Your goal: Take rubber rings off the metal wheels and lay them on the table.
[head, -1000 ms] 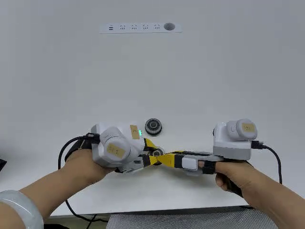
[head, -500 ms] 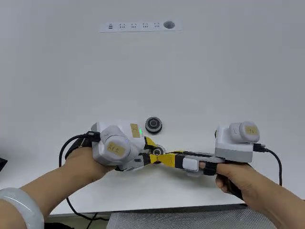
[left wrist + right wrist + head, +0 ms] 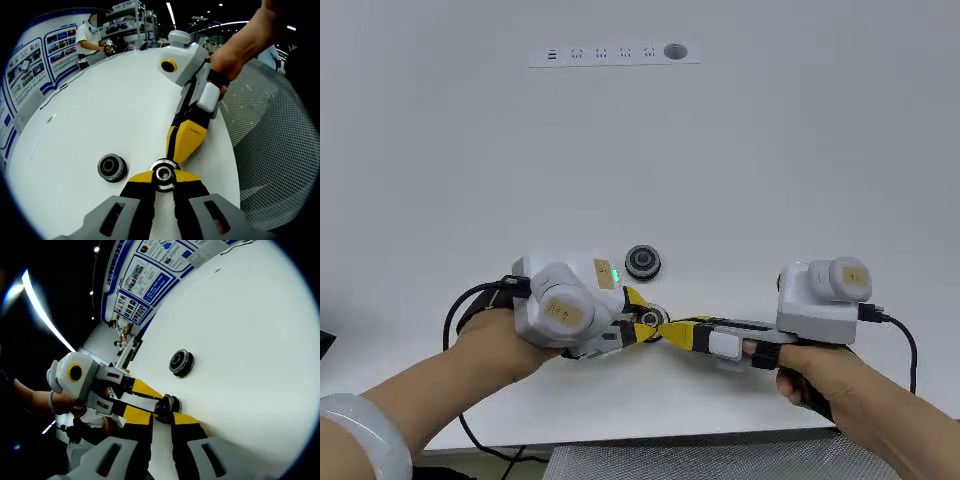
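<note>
Wheel [image 3: 164, 173]: pinched by left gripper [image 3: 163, 181] jaws and right gripper [image 3: 166, 416] jaws together; second wheel [image 3: 111, 167] lies nearby on counter [image 3: 115, 100].

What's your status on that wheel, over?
Left gripper shut on held wheel. Right gripper shut on its rim. Ring not off yet. Second wheel apart on table, not in the way.
</note>
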A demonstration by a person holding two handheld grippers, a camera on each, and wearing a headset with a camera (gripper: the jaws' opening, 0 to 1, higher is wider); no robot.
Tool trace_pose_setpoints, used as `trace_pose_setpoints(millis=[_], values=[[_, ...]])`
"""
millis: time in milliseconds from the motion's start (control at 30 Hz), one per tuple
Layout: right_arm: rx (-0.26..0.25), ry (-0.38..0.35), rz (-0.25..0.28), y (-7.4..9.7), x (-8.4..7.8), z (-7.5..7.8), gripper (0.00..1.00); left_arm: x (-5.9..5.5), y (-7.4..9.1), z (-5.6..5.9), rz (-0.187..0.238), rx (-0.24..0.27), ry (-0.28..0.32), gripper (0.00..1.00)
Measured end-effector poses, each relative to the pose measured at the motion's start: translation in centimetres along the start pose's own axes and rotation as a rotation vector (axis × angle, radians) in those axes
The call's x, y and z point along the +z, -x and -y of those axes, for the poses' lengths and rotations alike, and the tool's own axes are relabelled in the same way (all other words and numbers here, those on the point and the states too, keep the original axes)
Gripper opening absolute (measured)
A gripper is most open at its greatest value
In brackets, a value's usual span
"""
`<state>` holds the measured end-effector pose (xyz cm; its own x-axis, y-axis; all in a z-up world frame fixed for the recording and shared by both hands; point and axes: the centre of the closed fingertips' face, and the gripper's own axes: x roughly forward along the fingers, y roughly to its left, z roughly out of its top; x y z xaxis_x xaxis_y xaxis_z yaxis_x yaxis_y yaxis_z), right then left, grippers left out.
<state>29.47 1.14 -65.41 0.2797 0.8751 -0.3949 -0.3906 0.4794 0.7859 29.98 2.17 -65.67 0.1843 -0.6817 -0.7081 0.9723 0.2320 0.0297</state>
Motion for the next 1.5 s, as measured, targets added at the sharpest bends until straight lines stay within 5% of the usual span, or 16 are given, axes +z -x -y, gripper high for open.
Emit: trace_pose_setpoints(millis=[600, 1500], values=[[-0.05, 0.025, -0.006, -0.15, 0.39, 0.81, 0.02, 0.05, 0.05, 0.06, 0.002, -0.002, -0.007, 0.13], [-0.054, 0.057, -0.012, -0.26, 0.58, 0.02, 0.01, 0.2, 0.11, 0.19, -0.006, -0.005, -0.018, 0.12]])
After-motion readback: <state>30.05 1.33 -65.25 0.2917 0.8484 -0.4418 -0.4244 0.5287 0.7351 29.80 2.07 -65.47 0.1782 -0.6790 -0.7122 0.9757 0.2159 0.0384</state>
